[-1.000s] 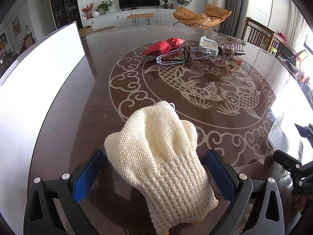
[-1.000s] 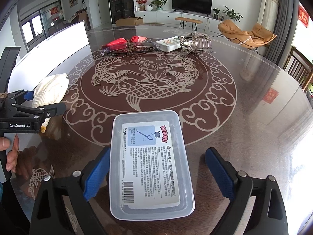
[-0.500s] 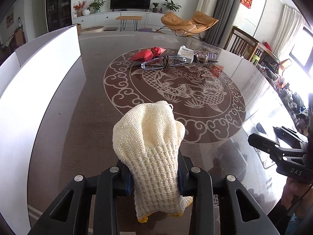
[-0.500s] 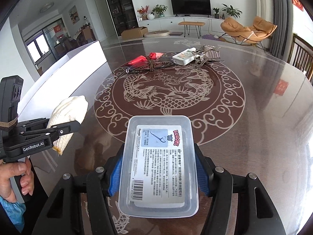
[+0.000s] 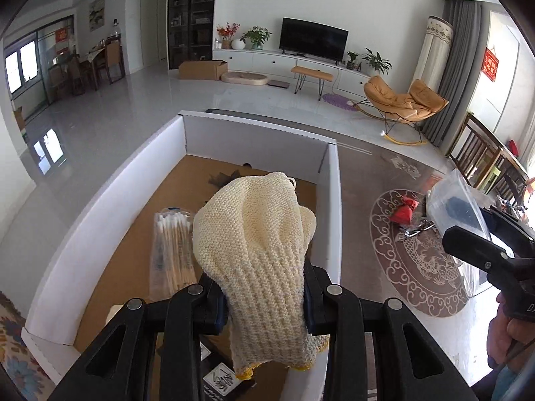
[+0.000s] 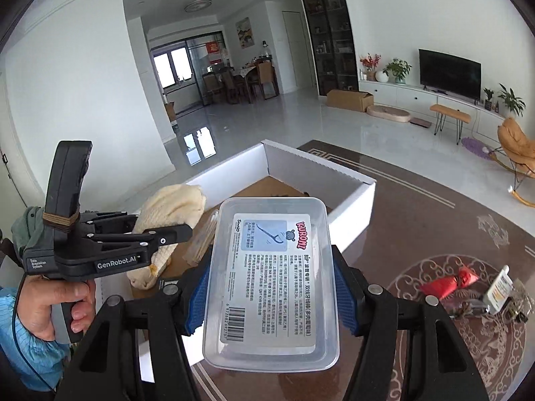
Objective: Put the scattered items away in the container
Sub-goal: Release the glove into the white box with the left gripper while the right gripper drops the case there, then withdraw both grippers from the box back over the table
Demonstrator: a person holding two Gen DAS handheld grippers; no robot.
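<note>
Carrying glove (image 5: 257,250) and plastic box (image 6: 271,280) over the carton (image 5: 331,207).
Both fingers pinching; may clip the carton's near wall, or spill outside if released early.

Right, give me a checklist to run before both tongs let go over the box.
1. Left tongs gripping the glove: ok, pads pinch its cuff.
2. Glove over the box: ok, it hangs above the brown floor inside the white walls.
3. Right tongs gripping the plastic case: ok, blue pads press both long sides.
4. Case over the box: not ok, its near end hangs over the table, only its far end near the box's wall.
5. Landing spot free: cannot tell; swabs lie beside the glove, and the glove hides the floor below it.
6. Tongs clear of each other: ok, apart in both views.
</note>
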